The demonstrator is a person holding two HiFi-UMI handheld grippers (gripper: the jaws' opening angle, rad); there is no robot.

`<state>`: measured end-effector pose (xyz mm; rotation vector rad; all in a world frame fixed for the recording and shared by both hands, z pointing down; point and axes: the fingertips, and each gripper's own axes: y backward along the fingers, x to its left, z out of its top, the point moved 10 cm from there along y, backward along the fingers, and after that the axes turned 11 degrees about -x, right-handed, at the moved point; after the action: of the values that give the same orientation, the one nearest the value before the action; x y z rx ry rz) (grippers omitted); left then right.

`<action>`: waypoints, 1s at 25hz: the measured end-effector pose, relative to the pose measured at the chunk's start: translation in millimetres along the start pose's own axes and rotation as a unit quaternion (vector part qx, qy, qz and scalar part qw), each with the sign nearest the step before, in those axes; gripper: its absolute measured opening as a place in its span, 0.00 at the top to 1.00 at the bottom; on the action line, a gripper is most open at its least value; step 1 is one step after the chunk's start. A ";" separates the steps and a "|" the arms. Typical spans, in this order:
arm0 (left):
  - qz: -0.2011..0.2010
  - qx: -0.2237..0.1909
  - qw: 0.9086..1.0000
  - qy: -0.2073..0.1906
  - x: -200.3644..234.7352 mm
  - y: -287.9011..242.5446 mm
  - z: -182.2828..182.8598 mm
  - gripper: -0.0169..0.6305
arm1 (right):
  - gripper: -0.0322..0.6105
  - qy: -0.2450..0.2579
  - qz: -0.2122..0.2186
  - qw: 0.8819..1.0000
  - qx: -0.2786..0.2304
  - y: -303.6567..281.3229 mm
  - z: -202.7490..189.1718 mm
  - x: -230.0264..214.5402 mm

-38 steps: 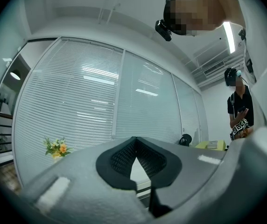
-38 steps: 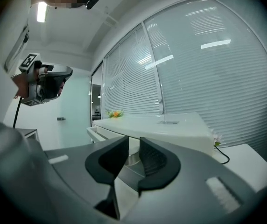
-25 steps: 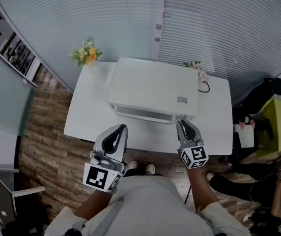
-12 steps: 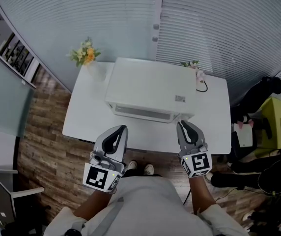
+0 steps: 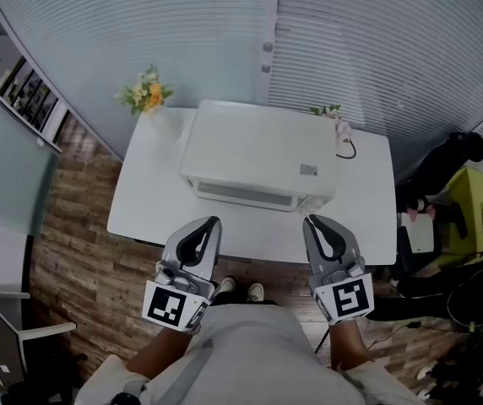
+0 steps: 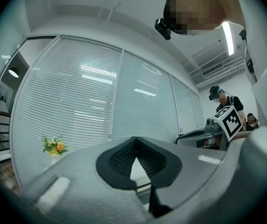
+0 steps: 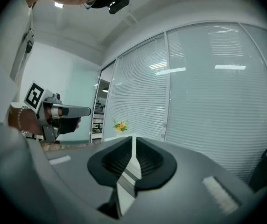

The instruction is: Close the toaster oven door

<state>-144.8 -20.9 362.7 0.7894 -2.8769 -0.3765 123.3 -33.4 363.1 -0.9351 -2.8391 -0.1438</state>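
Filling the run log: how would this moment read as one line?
white toaster oven: door looks shut | left gripper: jaws shut, empty | right gripper: jaws just been closing, slit left, empty

front strip of table [image 5: 250,230] btw toaster oven [image 5: 258,154] & near edge: free | L of oven: open lane, flower vase [image 5: 150,98] at back-L corner | R: narrower, cable [image 5: 353,148] + small flowers [image 5: 333,112] at back | behind: blinds [image 5: 182,32]

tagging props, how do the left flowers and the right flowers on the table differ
The left flowers are yellow-orange, the right flowers pink. The left flowers stand apart from the toaster oven at the table's far left corner; the right flowers sit close by the oven's far right corner. The left flowers look fuller than the right flowers. Both stand near the table's far edge.
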 end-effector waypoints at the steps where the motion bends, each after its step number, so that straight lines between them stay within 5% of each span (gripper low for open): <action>1: 0.000 0.000 1.000 0.000 -0.3 -0.3 0.0 0.97 | 0.90 0.003 0.004 1.000 0.001 1.0 3.1 0.9; 25: -0.012 -0.008 1.000 -0.004 -3.8 -6.6 9.4 0.97 | 0.93 0.008 0.000 1.000 -0.021 8.7 47.3 10.1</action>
<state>-140.3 -22.5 351.6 0.8230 -2.8713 -0.4049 115.3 -14.0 318.7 -0.9385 -2.8319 -0.2091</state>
